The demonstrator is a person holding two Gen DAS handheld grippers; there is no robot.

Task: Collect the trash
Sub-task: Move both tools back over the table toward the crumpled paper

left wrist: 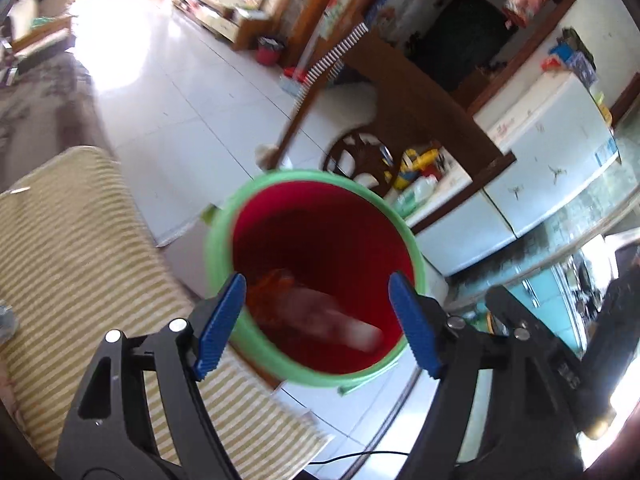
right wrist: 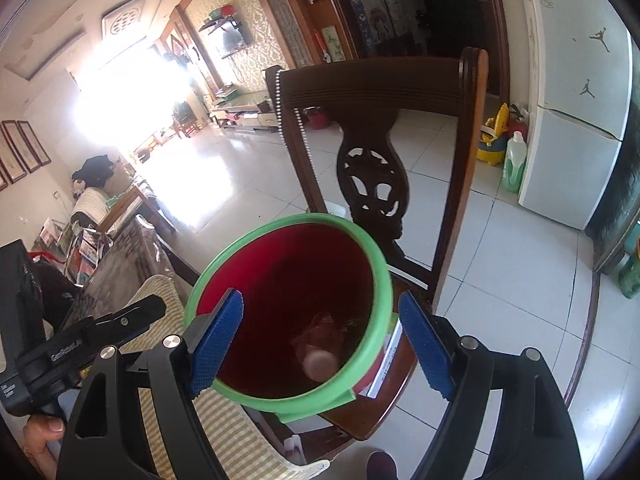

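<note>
While both tongs, left [left wrist: 316, 324] and right [right wrist: 320, 344], gape wide and empty over the bin [left wrist: 216, 240], that wrapper [left wrist: 320, 316] inside looks light, crinkly; pinch its edge.

light: daylight is flooding in from the far window [right wrist: 132, 92], blowing out white
glare: it is washing over the floor [left wrist: 132, 52]
blur: the bin [left wrist: 314, 276] is smearing
edges: fisheye is bending, corners are going black
</note>
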